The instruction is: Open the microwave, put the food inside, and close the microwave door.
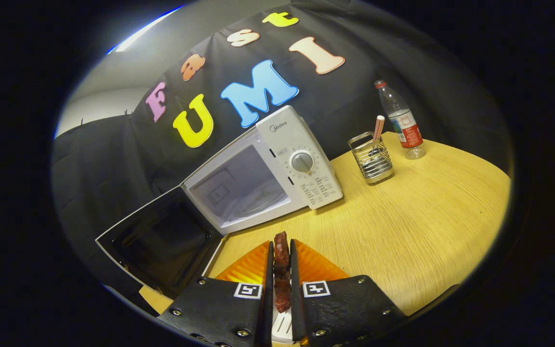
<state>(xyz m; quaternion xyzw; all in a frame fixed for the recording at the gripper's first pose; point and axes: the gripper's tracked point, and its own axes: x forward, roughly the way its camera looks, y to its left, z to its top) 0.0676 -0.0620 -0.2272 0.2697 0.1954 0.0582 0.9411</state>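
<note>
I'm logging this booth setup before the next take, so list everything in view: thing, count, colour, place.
microwave: one, white, on the table beyond the fingers, cavity open
microwave door: one, dark inside with a white edge, swung open beside the cavity
food: one piece, dark reddish brown, clamped between the fingers
wire holder: one, metal, on the table beside the microwave's control panel
straw: one, red-and-white, standing in the wire holder
bottle: one, clear with a red cap, upright behind the wire holder
table: one, light wood
gripper: one, shut on the food
</note>
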